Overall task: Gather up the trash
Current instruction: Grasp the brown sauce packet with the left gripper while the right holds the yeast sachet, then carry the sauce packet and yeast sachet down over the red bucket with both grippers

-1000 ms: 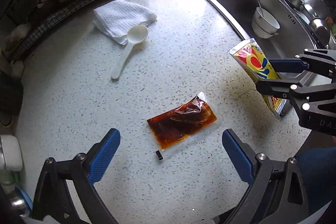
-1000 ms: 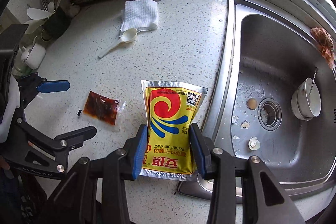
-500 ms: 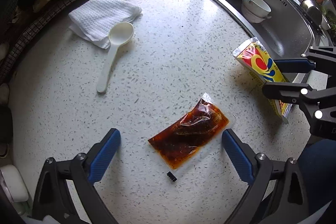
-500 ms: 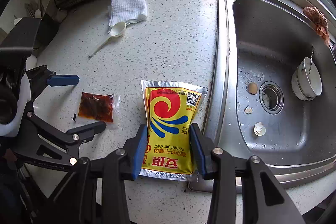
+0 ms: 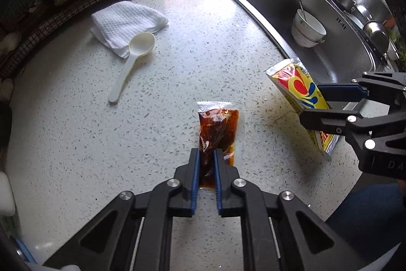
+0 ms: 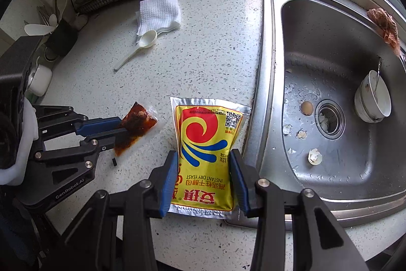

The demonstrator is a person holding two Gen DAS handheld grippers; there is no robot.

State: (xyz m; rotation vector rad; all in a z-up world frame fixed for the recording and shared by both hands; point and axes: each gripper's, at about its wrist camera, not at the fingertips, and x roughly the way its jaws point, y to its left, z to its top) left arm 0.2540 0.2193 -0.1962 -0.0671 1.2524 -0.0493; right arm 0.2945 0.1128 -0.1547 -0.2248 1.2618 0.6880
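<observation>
A clear sauce packet (image 5: 218,126) full of dark red-brown sauce sticks out from between the blue pads of my left gripper (image 5: 205,151). Its jaws are closing and the pads press on the packet's near end. In the right wrist view the same packet (image 6: 137,123) hangs just above the speckled counter in the left gripper (image 6: 119,125). My right gripper (image 6: 203,153) is shut on a yellow and red yeast pouch (image 6: 205,128), held by its sides beside the sink edge. The left wrist view shows the pouch (image 5: 299,85) and right gripper (image 5: 310,103) at the right.
A folded white cloth (image 5: 127,19) and a white plastic spoon (image 5: 132,62) lie farther back on the counter. A wire rack (image 5: 50,4) stands at the back left. The steel sink (image 6: 330,42) holds a bowl (image 6: 373,98) and eggshell bits. A small black bit (image 6: 114,162) lies under the packet.
The left jaws have gone from wide apart to closed on the sauce packet, which now points away along the fingers. The right gripper still holds the yeast pouch as before.
</observation>
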